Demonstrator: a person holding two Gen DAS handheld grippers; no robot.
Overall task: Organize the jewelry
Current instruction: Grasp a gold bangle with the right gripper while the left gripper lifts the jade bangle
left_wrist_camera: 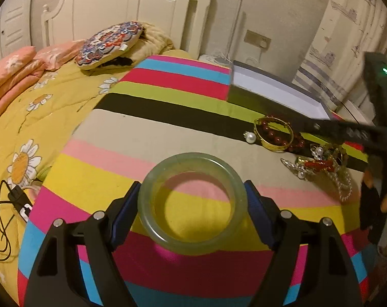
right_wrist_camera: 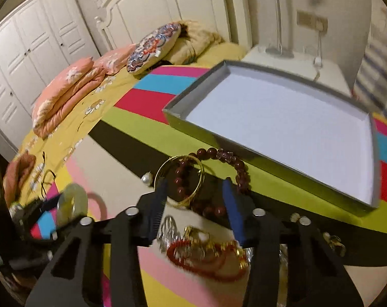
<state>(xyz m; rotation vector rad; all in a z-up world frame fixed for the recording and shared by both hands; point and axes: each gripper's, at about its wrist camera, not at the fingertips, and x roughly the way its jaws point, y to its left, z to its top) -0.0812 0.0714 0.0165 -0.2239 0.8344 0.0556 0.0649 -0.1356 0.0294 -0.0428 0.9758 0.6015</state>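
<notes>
My left gripper (left_wrist_camera: 192,184) is shut on a pale green jade bangle (left_wrist_camera: 193,248), its blue pads pressing both sides above the striped cloth. That bangle (right_wrist_camera: 72,202) shows blurred at the left of the right wrist view. My right gripper (right_wrist_camera: 195,181) hovers open over a gold bangle (right_wrist_camera: 183,202) and a dark red bead bracelet (right_wrist_camera: 240,165), with neither one pinched. In the left wrist view its blurred black fingers (left_wrist_camera: 334,131) reach in from the right over the gold bangle (left_wrist_camera: 272,149) and the beads (left_wrist_camera: 270,134). An empty grey box (right_wrist_camera: 283,117) with a white floor lies just beyond.
A loose pearl (left_wrist_camera: 250,137) lies left of the gold bangle. A tangle of red cord, gold and pearl jewelry (right_wrist_camera: 206,255) sits near the right gripper. A round patterned cushion (left_wrist_camera: 109,43), folded pink quilts (right_wrist_camera: 65,94) and a black cable (left_wrist_camera: 14,199) lie on the yellow bedspread.
</notes>
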